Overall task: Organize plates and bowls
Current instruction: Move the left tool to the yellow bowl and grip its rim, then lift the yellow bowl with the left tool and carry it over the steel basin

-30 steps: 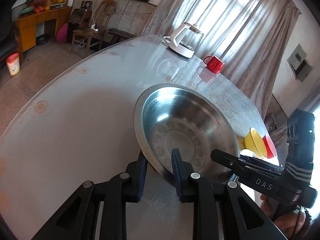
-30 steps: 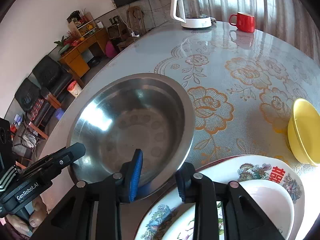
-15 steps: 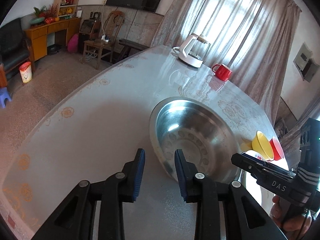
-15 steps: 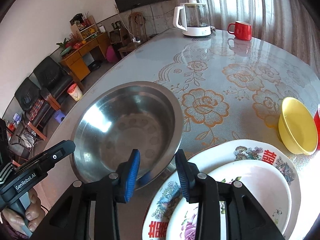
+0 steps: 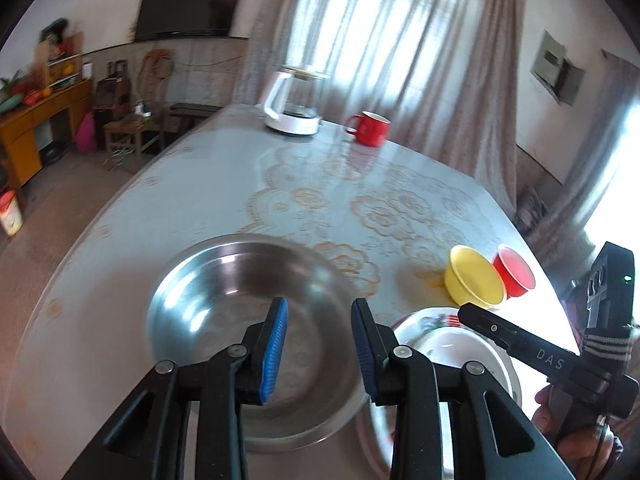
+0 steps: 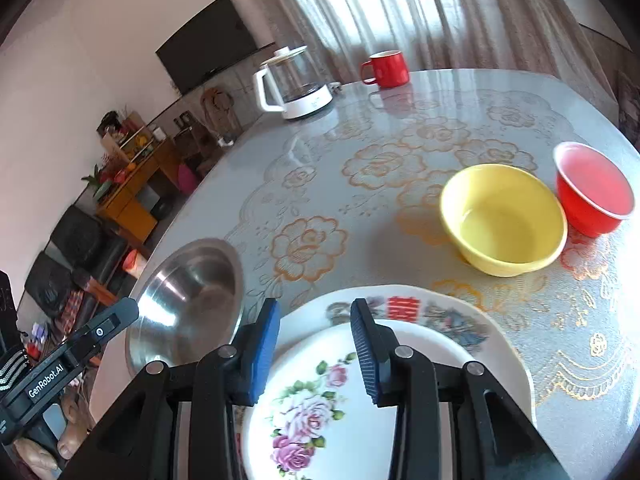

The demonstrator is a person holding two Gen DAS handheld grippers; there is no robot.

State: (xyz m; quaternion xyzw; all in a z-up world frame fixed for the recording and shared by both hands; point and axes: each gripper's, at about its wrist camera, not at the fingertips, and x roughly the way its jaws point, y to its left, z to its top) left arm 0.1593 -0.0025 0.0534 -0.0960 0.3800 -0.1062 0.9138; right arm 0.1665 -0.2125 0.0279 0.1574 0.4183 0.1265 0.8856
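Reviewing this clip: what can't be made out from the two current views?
- Floral plate, right wrist view: near edge cut off by the frame and hidden by the right gripper.
- Steel bowl, left wrist view: motion-blurred; its near rim sits behind the left gripper.
- Large plate: rim-to-bowl contact unclear in either view.
- Red mug: contents not visible.

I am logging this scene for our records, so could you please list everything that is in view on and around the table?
steel basin: 1, silver, table's near left
large plate: 1, white, patterned rim, near edge
floral plate: 1, white, pink flowers, on the large plate
yellow bowl: 1, yellow, beyond the plates
red bowl: 1, red, right of the yellow bowl
red mug: 1, red, far side
kettle: 1, white and clear, far side
table: 1, grey, floral cover
left claw: 1, black and blue, open, above the basin
right claw: 1, black and blue, open, above the plates
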